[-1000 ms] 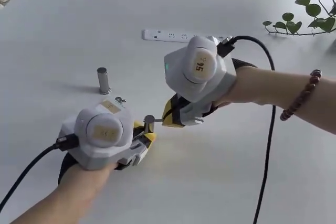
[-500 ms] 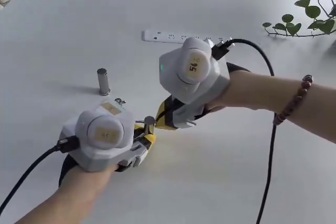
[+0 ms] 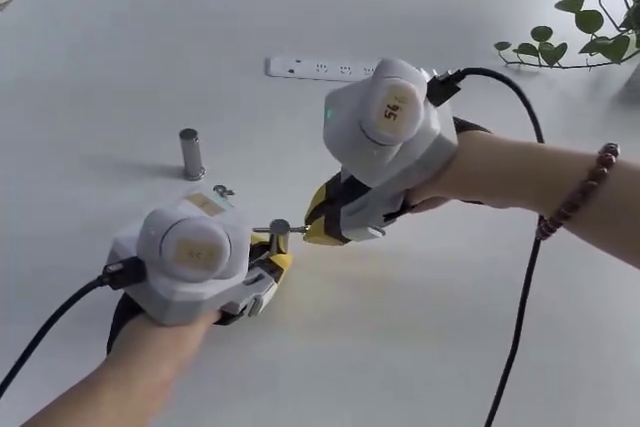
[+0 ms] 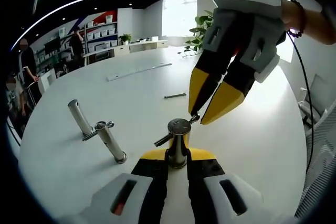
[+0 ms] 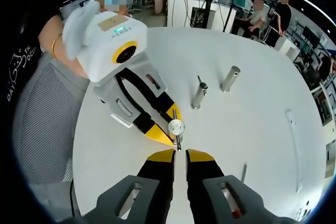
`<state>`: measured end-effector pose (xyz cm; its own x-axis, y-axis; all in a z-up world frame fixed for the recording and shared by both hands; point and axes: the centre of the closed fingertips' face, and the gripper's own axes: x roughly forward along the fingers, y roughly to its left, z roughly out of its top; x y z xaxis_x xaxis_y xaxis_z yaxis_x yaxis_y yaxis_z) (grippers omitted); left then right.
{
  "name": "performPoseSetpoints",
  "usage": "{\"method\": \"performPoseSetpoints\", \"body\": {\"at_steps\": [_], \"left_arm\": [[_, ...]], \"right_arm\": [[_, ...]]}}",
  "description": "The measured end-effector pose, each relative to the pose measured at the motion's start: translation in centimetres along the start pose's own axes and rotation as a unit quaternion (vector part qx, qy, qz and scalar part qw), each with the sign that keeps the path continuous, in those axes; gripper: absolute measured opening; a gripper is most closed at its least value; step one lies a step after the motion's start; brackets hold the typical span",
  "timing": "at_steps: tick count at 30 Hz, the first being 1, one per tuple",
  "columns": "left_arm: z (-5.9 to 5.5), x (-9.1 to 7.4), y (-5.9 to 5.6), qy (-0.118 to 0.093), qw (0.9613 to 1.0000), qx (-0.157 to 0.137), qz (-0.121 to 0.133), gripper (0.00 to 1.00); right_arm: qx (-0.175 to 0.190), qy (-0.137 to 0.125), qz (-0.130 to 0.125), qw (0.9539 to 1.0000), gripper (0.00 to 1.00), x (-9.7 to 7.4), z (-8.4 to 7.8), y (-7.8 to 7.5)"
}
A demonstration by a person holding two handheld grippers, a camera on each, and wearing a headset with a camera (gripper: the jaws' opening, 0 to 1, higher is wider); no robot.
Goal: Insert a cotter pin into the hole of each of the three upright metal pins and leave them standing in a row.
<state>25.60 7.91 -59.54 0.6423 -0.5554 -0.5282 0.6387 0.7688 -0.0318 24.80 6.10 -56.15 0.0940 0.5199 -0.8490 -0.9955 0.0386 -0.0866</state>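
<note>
My left gripper (image 3: 279,253) is shut on an upright metal pin (image 4: 178,148), gripped low on its shaft. A thin cotter pin (image 4: 163,140) passes through the hole near the pin's head and sticks out on both sides. My right gripper (image 3: 310,231) comes in from the right, shut on the cotter pin's (image 5: 178,143) near end, just beside the pin head (image 5: 176,127). Behind my left gripper stands a second metal pin (image 4: 110,141) with a cotter pin in its top. A third, bare metal pin (image 3: 190,154) stands further back.
A loose cotter pin (image 4: 175,96) lies on the white table (image 3: 120,47) beyond the work. A white power strip (image 3: 320,68) lies at the back and a potted plant's leaves (image 3: 570,32) hang at the far right. Both grippers trail black cables.
My right gripper pushed left toward the held pin, then eased back slightly. The cotter pin now sticks out on the pin's far side. My left gripper has kept its place.
</note>
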Motion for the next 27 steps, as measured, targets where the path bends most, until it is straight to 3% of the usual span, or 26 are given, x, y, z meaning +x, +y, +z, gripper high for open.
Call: {"method": "performPoseSetpoints", "body": {"at_steps": [27], "left_arm": [[-0.11,0.05,-0.06,0.001,0.9999,-0.010,-0.007,0.12]], "right_arm": [[0.011,-0.015,0.008,0.9998,0.00,0.84,0.75,-0.30]]}}
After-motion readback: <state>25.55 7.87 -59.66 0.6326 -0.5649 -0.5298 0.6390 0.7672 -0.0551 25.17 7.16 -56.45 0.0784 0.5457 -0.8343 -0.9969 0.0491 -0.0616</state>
